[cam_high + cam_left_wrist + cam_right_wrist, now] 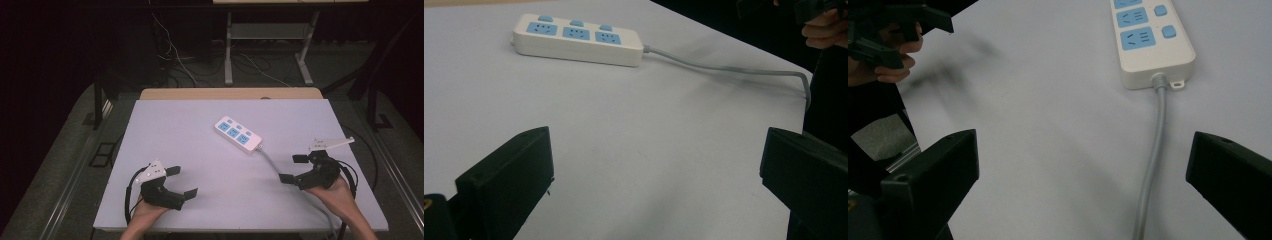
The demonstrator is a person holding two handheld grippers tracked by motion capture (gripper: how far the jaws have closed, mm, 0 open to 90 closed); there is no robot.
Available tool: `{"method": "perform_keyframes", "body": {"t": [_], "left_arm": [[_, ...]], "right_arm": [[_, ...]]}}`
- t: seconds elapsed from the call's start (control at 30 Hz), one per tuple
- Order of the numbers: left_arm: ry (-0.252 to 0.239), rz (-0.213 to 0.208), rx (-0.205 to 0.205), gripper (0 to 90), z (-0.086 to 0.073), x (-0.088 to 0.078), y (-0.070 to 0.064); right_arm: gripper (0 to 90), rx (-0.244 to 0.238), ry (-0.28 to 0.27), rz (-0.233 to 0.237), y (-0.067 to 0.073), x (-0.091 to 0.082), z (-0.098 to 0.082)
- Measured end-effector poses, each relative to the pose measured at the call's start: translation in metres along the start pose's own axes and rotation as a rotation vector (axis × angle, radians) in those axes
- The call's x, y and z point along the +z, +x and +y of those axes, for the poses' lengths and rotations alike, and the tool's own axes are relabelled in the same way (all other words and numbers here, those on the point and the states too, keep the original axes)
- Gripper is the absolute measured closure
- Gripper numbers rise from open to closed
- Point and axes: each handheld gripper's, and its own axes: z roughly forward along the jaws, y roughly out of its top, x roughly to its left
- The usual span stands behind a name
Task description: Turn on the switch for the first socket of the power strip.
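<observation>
Two grippers, power strip point(238, 134) between.

Bright, even overhead light on pale lilac matte tabletop point(200, 165), dark surrounds, soft shadows, slight blur w/ grain.

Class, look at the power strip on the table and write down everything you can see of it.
The power strip is a white, plastic-looking bar with three blue socket faces in a row and three small blue buttons beside them. It lies flat and skewed near the middle of the pale table, nothing plugged in. A grey cable leaves its near end, beside a small mounting tab, and runs to the table's front edge. Neither hand-held gripper touches it.
</observation>
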Motion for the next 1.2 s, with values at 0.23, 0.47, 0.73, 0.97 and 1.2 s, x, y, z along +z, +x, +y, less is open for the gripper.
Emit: {"method": "perform_keyframes", "body": {"t": [0.23, 0.47, 0.73, 0.97, 1.2], "left_arm": [[0.002, -0.002, 0.001, 0.0, 0.000, 0.000, 0.000], [0.007, -0.008, 0.001, 0.0, 0.000, 0.001, 0.000], [0.008, -0.012, 0.003, 0.0, 0.000, 0.001, 0.000], [0.004, -0.022, 0.004, 0.0, 0.000, 0.001, 0.000], [0.005, -0.025, 0.005, 0.0, 0.000, 0.002, 0.000]], "right_arm": [[0.1, -0.014, 0.015, 0.004, -0.003, 0.001, 0.014], [0.1, -0.023, 0.035, -0.003, -0.006, 0.004, 0.025], [0.1, -0.032, 0.061, 0.004, -0.010, 0.011, 0.036], [0.1, -0.046, 0.076, 0.010, -0.013, 0.018, 0.049], [0.1, -0.062, 0.099, 0.015, -0.015, 0.026, 0.061]]}}
